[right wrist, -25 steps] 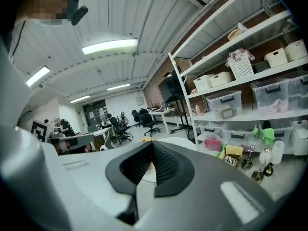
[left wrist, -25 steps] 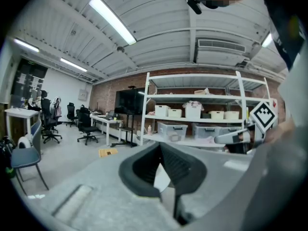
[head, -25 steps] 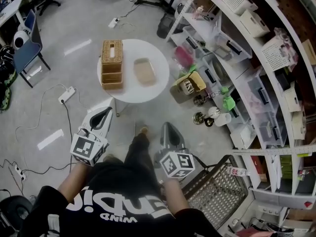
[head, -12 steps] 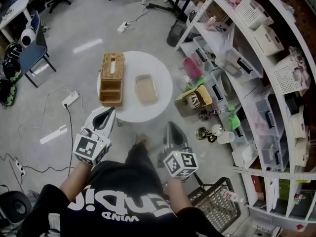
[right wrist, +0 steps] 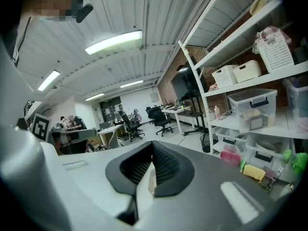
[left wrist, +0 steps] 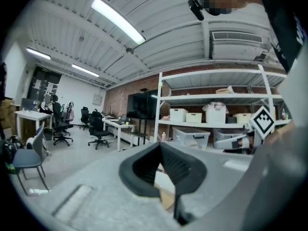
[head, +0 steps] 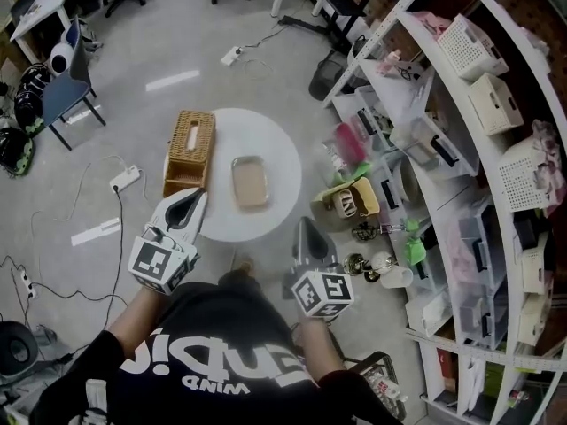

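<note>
Down below us, both grippers hang in the air short of a round white table. The left gripper has its tips together and grips nothing; its own view shows the dark pads meeting at the front, with only a sliver of white and brown showing through the slot behind them. The right gripper is the same, its pads pressed tip to tip and empty.

On the table we see a wicker basket along the left side and a shallow tan tray lying just beside it, the two apart. The left gripper's tips sit at the table's near-left edge, close to the basket's near end. The right gripper's tips are off the table's near-right edge, over the grey floor, farther from the tray.

White shelves with bins run along our right, and a blue chair stands well off to the left.
</note>
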A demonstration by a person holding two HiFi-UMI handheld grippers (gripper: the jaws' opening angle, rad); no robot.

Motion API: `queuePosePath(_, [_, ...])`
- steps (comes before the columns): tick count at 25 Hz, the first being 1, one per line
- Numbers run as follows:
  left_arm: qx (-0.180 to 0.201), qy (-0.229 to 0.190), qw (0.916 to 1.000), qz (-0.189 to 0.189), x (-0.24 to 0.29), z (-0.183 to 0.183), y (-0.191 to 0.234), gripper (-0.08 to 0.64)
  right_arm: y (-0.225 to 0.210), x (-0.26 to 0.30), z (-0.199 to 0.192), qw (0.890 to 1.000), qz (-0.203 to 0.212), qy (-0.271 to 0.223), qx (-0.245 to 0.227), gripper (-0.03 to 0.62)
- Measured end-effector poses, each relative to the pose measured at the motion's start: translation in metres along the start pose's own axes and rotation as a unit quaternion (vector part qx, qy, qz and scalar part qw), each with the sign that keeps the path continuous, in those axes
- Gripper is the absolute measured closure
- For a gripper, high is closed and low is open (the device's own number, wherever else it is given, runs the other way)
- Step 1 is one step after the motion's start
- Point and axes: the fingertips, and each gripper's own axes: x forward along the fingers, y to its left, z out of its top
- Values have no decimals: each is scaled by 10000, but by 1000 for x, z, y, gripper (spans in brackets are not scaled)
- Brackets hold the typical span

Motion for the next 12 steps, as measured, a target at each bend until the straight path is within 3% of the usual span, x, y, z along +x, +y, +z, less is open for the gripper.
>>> queuePosePath(6, [-55, 79, 9997, 216, 29, -4, -5, 558, -23, 22, 9, 9995, 320, 59, -34, 592])
queuePosePath(12, [-242, 179, 9988, 382, 30, -7, 6, 558, -20, 37, 5, 9988, 459, 182, 5, 592])
